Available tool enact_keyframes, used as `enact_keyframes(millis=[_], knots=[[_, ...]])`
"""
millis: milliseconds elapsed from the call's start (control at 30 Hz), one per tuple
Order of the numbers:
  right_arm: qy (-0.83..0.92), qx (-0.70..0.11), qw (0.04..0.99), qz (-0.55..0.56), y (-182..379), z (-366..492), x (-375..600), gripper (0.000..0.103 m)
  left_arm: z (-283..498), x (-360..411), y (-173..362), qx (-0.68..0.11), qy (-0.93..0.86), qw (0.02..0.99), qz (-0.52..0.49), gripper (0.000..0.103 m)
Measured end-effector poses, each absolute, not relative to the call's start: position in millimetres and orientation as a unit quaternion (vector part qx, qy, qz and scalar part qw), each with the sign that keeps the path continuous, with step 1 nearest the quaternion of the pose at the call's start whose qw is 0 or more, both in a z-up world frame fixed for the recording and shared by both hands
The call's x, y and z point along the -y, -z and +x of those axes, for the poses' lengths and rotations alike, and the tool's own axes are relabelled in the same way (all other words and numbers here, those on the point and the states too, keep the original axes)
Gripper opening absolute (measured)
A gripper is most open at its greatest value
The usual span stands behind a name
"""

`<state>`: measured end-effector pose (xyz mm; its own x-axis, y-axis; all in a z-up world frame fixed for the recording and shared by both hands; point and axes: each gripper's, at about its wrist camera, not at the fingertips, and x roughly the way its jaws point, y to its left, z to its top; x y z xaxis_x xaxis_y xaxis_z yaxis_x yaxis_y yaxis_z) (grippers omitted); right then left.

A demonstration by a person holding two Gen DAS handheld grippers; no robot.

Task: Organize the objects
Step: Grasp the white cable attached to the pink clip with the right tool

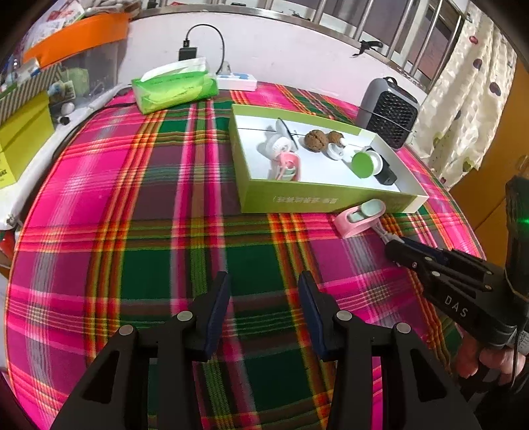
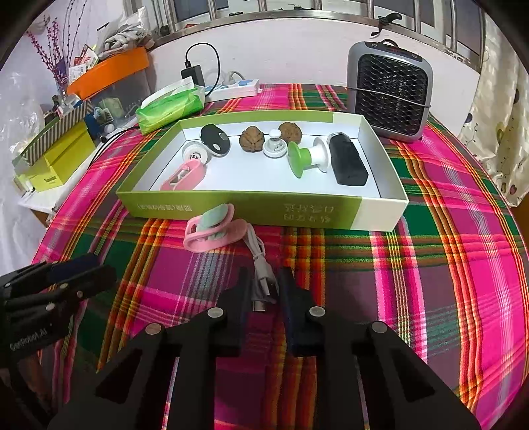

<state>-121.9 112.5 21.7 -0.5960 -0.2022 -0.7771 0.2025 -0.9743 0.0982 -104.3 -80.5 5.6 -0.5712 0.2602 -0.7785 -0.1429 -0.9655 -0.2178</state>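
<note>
This is a lived-in room of a home. The worktop (image 2: 446, 264) wears a pink, green and red plaid cloth and stands against a white wall below a metal-barred window (image 2: 297, 10). A patterned cream curtain (image 1: 469, 99) hangs at one side. A green soft pack of tissues (image 2: 170, 107), a white power strip (image 2: 234, 87) and a small grey space heater (image 2: 390, 89) sit about.
</note>
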Motion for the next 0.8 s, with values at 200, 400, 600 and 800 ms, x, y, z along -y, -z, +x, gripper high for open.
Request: enact_keyframes(millis=[200, 400, 600, 800], knots=[[0.894, 0.004, 0.111, 0.434, -22, -118, -123, 0.017, -110, 61, -10, 0.048, -0.883, 0.151, -0.442, 0.040], [0.894, 0.011, 0.100, 0.436, -22, -115, -138, 0.017, -122, 41, -18, 0.039, -0.883, 0.194, -0.425, 0.041], [0.895, 0.020, 0.089, 0.438, -23, -113, -155, 0.017, -135, 22, -21, 0.025, -0.880, 0.228, -0.416, 0.043], [0.896, 0.025, 0.082, 0.436, -25, -113, -167, 0.017, -143, 5, -17, 0.018, -0.874, 0.251, -0.416, 0.043]])
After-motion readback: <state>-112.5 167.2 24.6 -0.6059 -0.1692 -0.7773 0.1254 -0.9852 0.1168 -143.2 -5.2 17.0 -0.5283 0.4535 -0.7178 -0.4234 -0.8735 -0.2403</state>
